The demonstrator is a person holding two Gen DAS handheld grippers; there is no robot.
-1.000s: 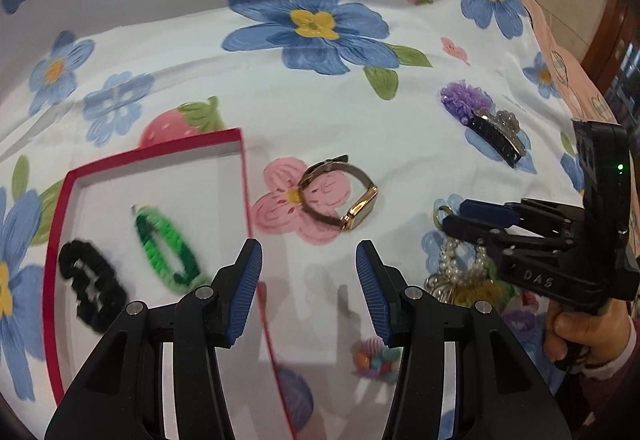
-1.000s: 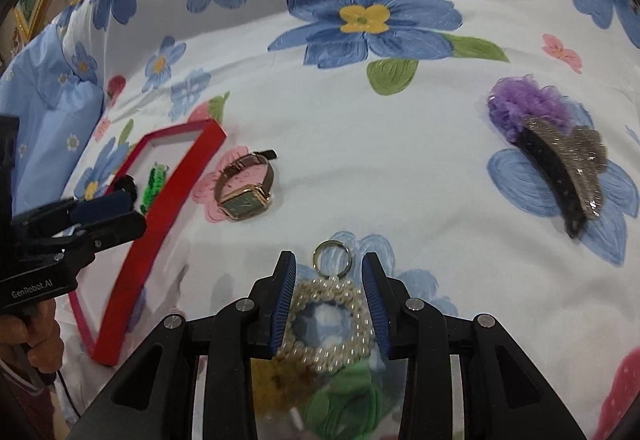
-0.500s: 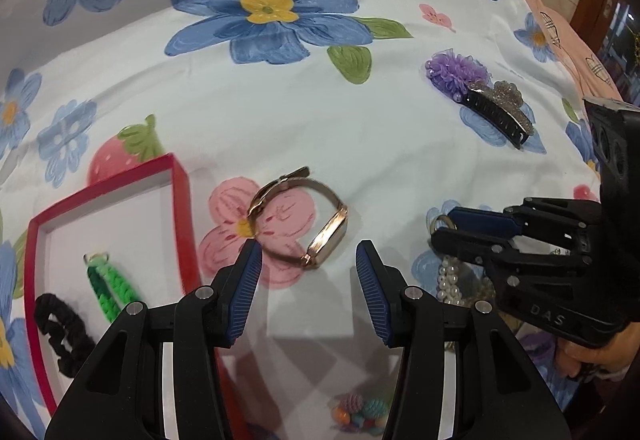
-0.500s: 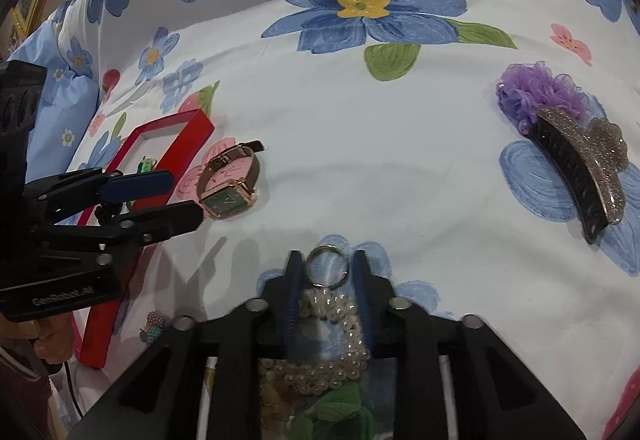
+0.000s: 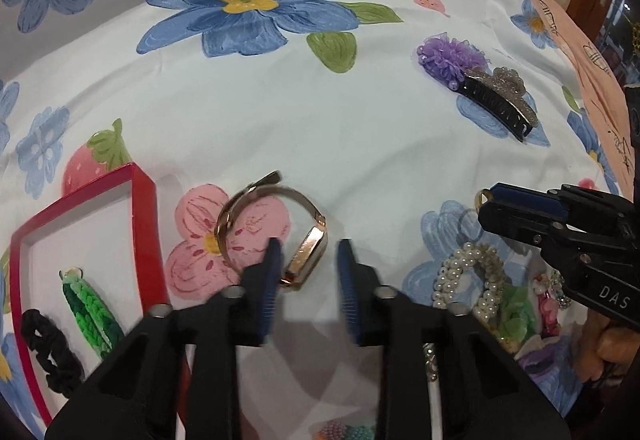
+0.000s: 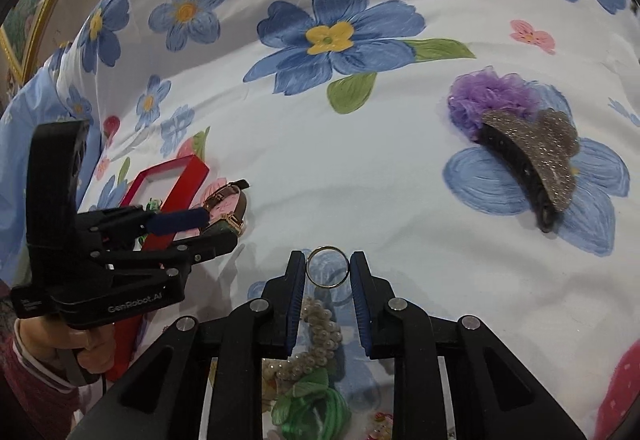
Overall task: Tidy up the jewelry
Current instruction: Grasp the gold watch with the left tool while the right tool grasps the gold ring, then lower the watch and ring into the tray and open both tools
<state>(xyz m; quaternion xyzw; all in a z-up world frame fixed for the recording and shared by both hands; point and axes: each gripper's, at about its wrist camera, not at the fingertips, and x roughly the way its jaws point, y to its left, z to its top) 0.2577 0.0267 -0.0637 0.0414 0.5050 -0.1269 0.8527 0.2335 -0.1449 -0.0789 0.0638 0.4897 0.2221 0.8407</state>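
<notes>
A rose-gold watch [image 5: 276, 216] lies on a pink flower of the printed sheet. My left gripper [image 5: 310, 252] straddles its case and its jaws are closing. The left pad touches the case, and a gap shows at the right pad. The right wrist view shows the same left gripper [image 6: 222, 228] at the watch [image 6: 230, 208]. My right gripper [image 6: 327, 266] is shut on the gold ring [image 6: 327, 267] of a pearl bracelet [image 6: 320, 324], whose pearls trail back under the fingers. The red tray [image 5: 140, 200] at the left holds a green braided band [image 5: 90, 304] and a black scrunchie [image 5: 44, 348].
A glittery black hair claw [image 5: 496, 100] lies against a purple flower clip [image 5: 448, 54] at the far right. A heap of small trinkets [image 5: 520, 316] lies below the right gripper [image 5: 486, 202]. A beaded piece [image 5: 348, 432] lies near my left gripper's base. A hand [image 6: 86, 352] holds the left gripper.
My left gripper moved from the tray's edge over to the watch and narrowed its jaws around the case. The right gripper closed from around the pearl loop onto the ring.
</notes>
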